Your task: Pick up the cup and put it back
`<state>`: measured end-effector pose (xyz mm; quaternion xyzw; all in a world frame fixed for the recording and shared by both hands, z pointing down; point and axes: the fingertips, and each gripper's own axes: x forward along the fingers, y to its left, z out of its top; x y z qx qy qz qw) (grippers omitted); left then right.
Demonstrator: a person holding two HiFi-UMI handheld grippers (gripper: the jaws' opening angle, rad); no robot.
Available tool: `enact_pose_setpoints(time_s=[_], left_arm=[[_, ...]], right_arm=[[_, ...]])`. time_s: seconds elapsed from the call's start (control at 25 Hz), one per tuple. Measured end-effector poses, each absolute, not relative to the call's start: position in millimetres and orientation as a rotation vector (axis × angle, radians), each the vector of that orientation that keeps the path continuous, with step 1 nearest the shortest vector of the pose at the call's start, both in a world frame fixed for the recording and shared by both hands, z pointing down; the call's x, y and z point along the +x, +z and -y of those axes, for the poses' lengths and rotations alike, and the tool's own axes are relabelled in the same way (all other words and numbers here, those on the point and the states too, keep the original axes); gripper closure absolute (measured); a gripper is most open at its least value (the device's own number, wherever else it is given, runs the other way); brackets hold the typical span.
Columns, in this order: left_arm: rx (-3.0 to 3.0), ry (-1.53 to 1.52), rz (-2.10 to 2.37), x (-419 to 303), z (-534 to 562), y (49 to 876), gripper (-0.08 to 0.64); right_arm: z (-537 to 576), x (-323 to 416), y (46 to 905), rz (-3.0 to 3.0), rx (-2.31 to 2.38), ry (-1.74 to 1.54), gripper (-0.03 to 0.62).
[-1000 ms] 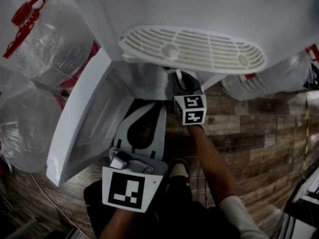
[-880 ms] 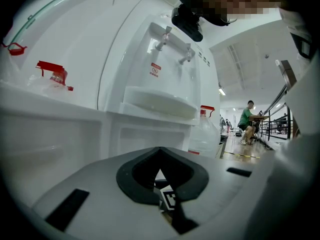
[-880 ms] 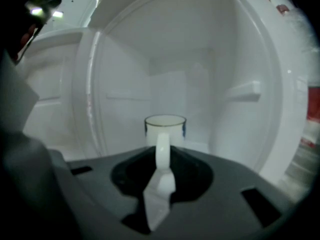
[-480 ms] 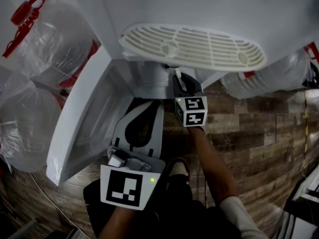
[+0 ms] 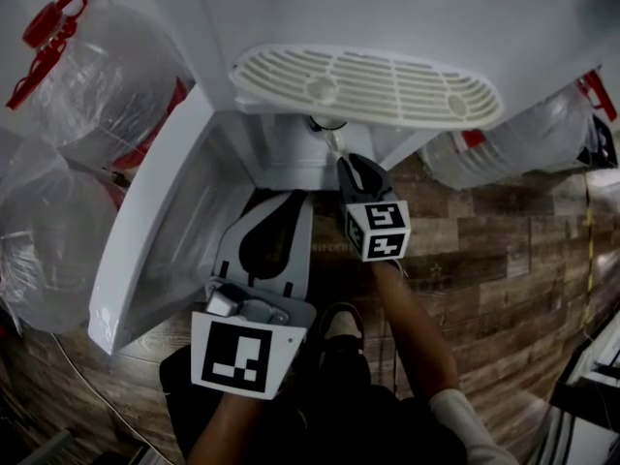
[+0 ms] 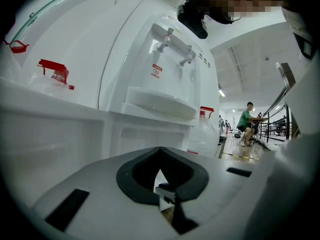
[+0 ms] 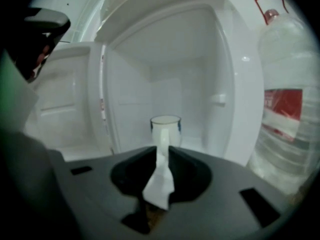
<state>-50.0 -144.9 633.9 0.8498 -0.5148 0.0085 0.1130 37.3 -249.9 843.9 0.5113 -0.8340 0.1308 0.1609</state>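
A white cup (image 7: 165, 128) with a dark rim stands upright inside the open lower cabinet of the water dispenser (image 5: 407, 17). Its handle faces my right gripper (image 7: 162, 153). That gripper's jaws have just been opening a little; the handle sits just ahead of the tips, with only a thin gap between the jaws. In the head view the cup's rim (image 5: 327, 124) peeks out under the drip tray (image 5: 368, 90), and the right gripper (image 5: 343, 163) points at it. My left gripper (image 5: 297, 200) hangs lower left, tips together and empty, seen as (image 6: 159, 154) in its own view.
The cabinet door (image 5: 160, 231) stands swung open at the left. Large water bottles (image 5: 87, 76) lie left of the dispenser, and another bottle (image 7: 286, 109) is at its right. The person's shoe (image 5: 339, 325) rests on the wood floor. Someone (image 6: 245, 124) sits far off.
The right gripper has drawn back a short way from the cabinet, towards the person, leaving the cup standing inside. The left gripper has kept still.
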Motion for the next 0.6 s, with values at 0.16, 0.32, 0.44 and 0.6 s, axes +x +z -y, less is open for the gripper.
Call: enact_pose_setpoints(time_s=[0.16,0.32,0.44,0.6], left_arm=[[2.494,0.015,1.503,-52.1,145.9,633.9,0.552],[2.491,0.022,1.506,-54.9,147.2,636.3,0.552],[2.490,0.036,1.508,-57.2,148.9,641.0,0.552],[2.518,0.034,1.493,-51.4,147.8,642.3,0.552]], right_arm=[[231.9,34.8,829.7,2.420,1.408,0.397,0.508],[210.9,33.8,805.0,2.458,1.361,0.404,0.519],[196.7,33.6,782.8,2.491,1.324,0.392,0.528],[176.6,35.6,753.4,2.522,1.273,0.358,0.546]])
